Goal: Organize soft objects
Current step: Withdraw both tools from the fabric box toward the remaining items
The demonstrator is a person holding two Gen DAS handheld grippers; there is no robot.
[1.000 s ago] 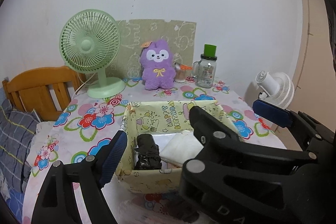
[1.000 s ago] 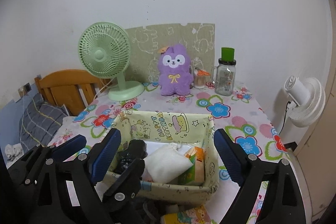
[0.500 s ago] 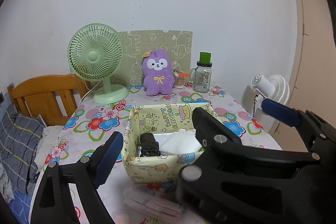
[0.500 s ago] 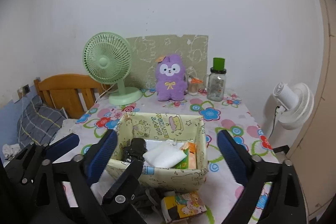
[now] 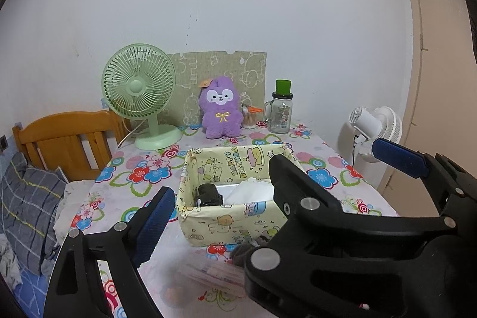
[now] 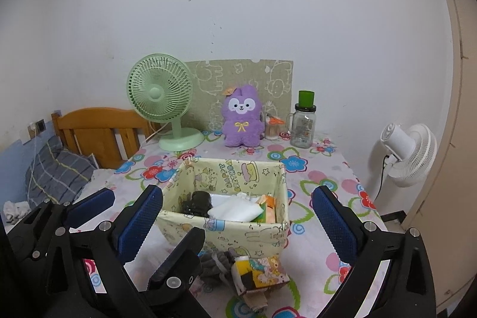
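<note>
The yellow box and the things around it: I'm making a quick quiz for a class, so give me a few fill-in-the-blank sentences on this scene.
1. The plush toy at the back of the table is ____ in colour.
2. The glass jar has a ____ lid.
3. The black bundle lies ____ the yellow box.
4. Both the left gripper and the right gripper are ____, holding nothing.

Missing words: purple; green; inside; open
</note>
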